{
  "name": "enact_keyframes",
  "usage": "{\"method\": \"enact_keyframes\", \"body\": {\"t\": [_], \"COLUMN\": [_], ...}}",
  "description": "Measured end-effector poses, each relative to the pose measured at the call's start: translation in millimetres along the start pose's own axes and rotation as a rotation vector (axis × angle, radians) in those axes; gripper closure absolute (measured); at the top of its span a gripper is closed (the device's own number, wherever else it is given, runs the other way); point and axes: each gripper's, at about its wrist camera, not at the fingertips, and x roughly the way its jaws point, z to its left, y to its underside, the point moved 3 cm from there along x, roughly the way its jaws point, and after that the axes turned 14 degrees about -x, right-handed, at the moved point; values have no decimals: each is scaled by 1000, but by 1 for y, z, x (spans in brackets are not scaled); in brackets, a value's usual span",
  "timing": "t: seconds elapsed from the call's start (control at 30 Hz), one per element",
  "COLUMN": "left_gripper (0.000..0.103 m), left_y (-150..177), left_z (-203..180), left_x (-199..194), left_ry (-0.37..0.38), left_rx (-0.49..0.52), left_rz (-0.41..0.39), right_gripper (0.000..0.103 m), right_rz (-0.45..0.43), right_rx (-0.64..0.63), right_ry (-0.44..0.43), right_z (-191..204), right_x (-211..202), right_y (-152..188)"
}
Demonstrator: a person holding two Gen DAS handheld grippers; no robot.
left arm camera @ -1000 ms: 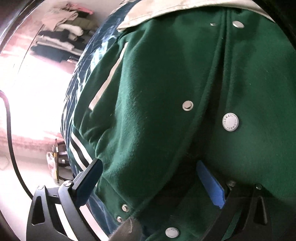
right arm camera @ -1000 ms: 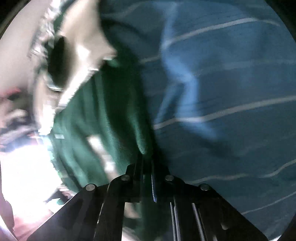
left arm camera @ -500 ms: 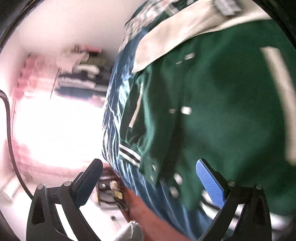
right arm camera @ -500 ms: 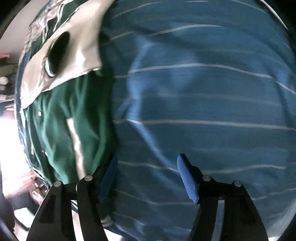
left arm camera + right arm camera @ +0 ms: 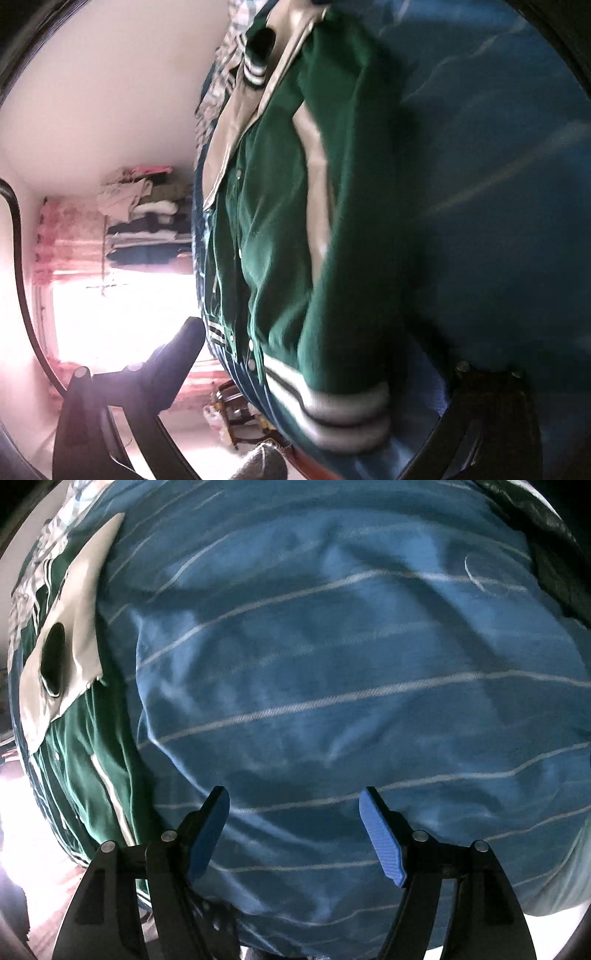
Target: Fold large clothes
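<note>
Window (image 5: 122, 314): shining very bright at the left of the left wrist view, with a pink curtain (image 5: 70, 243) hanging around it.
Cable (image 5: 22, 266): a black one, curving down along the left edge of the same view.
Clothes stack (image 5: 147, 218): folded pieces lying one on another in the background, just left of the bed edge.
Left gripper (image 5: 317, 373): its fingers are standing wide apart and holding nothing; the left finger (image 5: 177, 358) is showing dark against the window, the right finger is mostly hiding behind the jacket cuff.
Varsity jacket (image 5: 280, 229): green, lying on the bedsheet and reaching from top to bottom in the middle of the left wrist view; the cream collar part (image 5: 236, 122) is lying at the top, the striped cuff (image 5: 347, 413) is coming close to the camera, and the snap buttons are running down the front edge.
Bedsheet (image 5: 351, 683): blue with thin white stripes, wrinkled, filling most of the right wrist view; the jacket (image 5: 85, 757) is lying at its left side there.
Right gripper (image 5: 295, 834): hovering over the bare sheet beside the jacket, its blue pads (image 5: 380, 842) standing well apart and gripping nothing.
</note>
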Motion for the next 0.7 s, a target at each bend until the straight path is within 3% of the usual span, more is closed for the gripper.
{"method": "enact_keyframes", "body": {"t": [0.23, 0.37, 0.47, 0.53, 0.6, 0.7], "left_gripper": [0, 2, 30, 62, 81, 84], "left_y": [-33, -53, -62, -66, -68, -70], "left_z": [20, 46, 71, 83, 94, 107], "left_x": [40, 47, 50, 50, 50, 51], "left_ry": [-72, -115, -31, 41, 114, 154], "left_rx": [-130, -200, -270, -309, -332, -337], "left_rz": [75, 61, 88, 116, 142, 141], "right_gripper": [28, 28, 24, 16, 16, 15], "right_rz": [-13, -76, -136, -159, -170, -149], "right_rx": [-41, -80, -124, -137, -135, -136], "right_ry": [-41, -189, -382, -520, -668, -802], "right_z": [15, 35, 60, 78, 98, 131], "right_x": [1, 5, 10, 18, 30, 49], "right_y": [-24, -56, -91, -112, -136, -164]}}
